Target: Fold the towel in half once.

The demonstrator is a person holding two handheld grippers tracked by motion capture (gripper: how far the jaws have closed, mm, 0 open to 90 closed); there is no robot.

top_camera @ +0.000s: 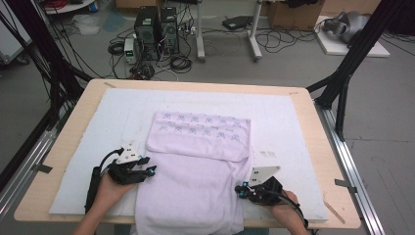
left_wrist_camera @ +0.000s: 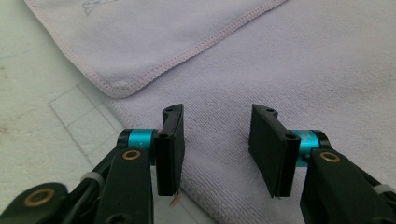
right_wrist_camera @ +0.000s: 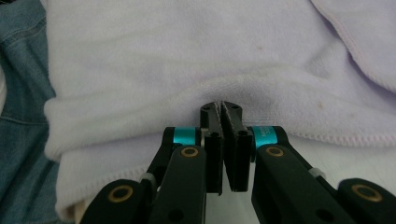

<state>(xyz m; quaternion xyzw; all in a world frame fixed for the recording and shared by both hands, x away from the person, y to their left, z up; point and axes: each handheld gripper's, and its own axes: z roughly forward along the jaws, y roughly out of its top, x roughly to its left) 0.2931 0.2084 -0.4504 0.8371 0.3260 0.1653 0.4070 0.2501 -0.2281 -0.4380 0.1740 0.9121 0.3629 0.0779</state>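
So the pale lilac terry towel sits in the middle of the white padded mat on the light wooden table, with its far part folded back toward the person into a flap that has little grey printed marks on it, and its near end hanging over the table edge at 6 o'clock. The left gripper is at about 9 o'clock of the towel, right at the towel's left edge, jaws spread apart and released; in the left gripper view they hover over the fabric with nothing pinched between them. The right gripper is at about 4 o'clock, on the towel's right edge, and in the right gripper view its jaws are clenched tight on a raised ridge of the towel's hem.
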